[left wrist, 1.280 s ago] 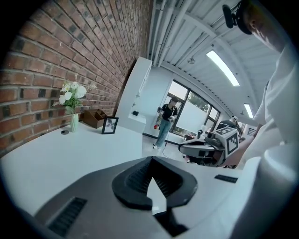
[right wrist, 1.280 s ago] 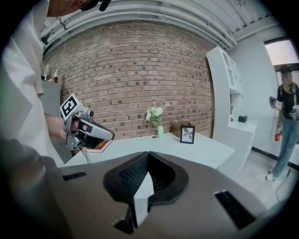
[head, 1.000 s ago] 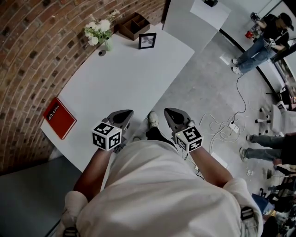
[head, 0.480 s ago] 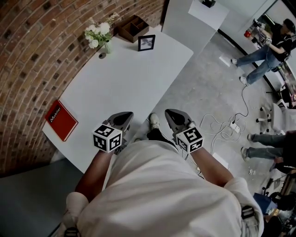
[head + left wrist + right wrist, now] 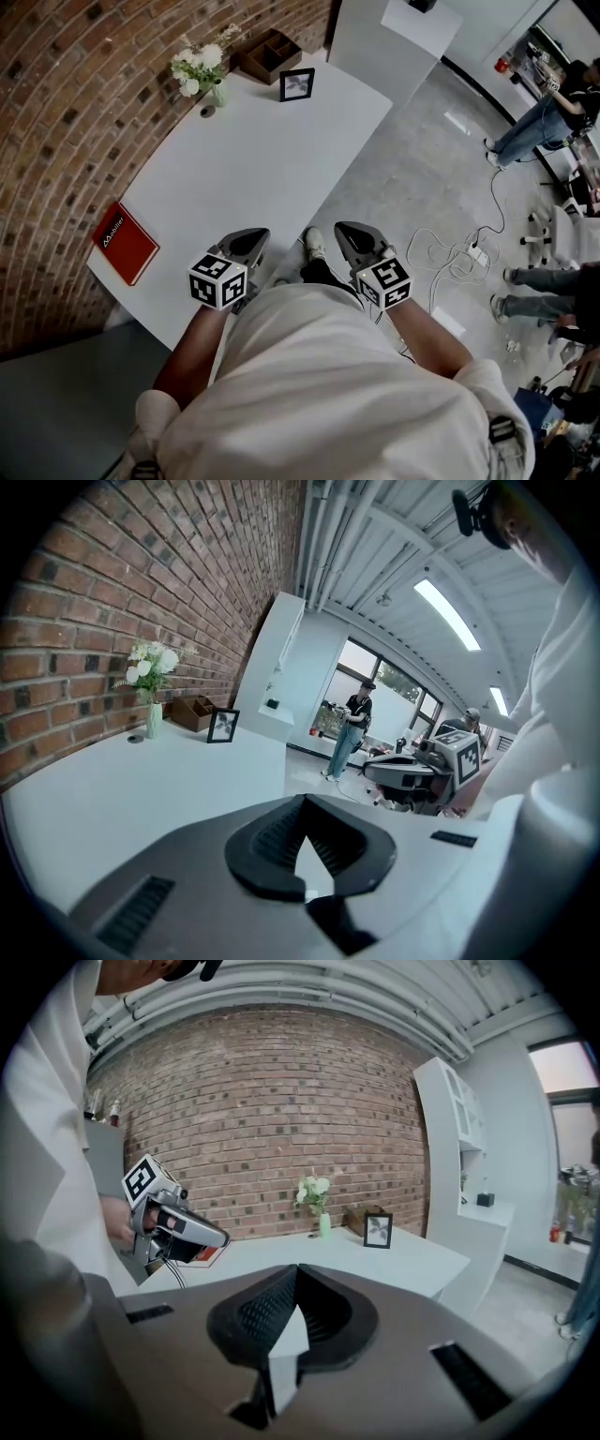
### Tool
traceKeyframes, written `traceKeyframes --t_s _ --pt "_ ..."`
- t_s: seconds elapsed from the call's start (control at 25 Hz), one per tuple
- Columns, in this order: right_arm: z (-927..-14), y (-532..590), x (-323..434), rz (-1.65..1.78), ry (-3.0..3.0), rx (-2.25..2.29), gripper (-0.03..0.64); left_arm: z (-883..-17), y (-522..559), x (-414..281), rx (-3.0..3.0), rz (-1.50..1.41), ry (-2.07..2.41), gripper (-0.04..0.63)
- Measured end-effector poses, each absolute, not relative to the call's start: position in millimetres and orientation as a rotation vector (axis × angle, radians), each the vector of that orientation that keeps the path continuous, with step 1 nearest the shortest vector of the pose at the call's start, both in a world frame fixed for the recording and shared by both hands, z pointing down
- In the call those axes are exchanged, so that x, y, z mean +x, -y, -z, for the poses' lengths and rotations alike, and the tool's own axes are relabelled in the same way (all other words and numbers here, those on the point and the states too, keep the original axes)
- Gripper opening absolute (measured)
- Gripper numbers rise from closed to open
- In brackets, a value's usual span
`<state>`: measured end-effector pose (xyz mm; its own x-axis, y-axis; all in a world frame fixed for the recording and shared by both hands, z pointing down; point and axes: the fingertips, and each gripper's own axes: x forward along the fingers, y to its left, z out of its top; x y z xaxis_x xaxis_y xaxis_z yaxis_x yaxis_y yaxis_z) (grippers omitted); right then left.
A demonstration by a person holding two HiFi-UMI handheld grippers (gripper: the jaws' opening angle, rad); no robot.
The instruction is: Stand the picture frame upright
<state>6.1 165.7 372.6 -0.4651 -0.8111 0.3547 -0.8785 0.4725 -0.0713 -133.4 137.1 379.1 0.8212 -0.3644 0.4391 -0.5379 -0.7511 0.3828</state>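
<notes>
The black picture frame (image 5: 298,84) stands upright at the far end of the white table (image 5: 244,178); it also shows small in the left gripper view (image 5: 223,726) and the right gripper view (image 5: 378,1230). My left gripper (image 5: 249,238) hovers over the table's near edge, shut, with nothing between its jaws (image 5: 302,801). My right gripper (image 5: 349,232) hangs beside it over the floor, off the table's edge, also shut and empty (image 5: 297,1271). Both are far from the frame.
A vase of white flowers (image 5: 202,68) and a wooden organizer box (image 5: 268,52) stand next to the frame by the brick wall. A red book (image 5: 124,241) lies at the table's near left. Cables (image 5: 450,248) trail on the floor; people stand at the far right.
Both grippers stay almost still. The person at the far right of the room has walked further away.
</notes>
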Motion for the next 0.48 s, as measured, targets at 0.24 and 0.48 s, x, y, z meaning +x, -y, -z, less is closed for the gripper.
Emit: traceKeyframes --t_s 0.24,0.48 --pt "-374.9 -168.0 5.6 -0.364 2.448 1.449 0.005 -380.8 -140.0 -135.8 2.497 -0.468 0.662 -0.005" --pt "-378.7 -168.4 3.9 -0.366 2.443 1.444 0.005 -383.3 -138.5 -138.7 2.497 -0.474 0.666 -0.006"
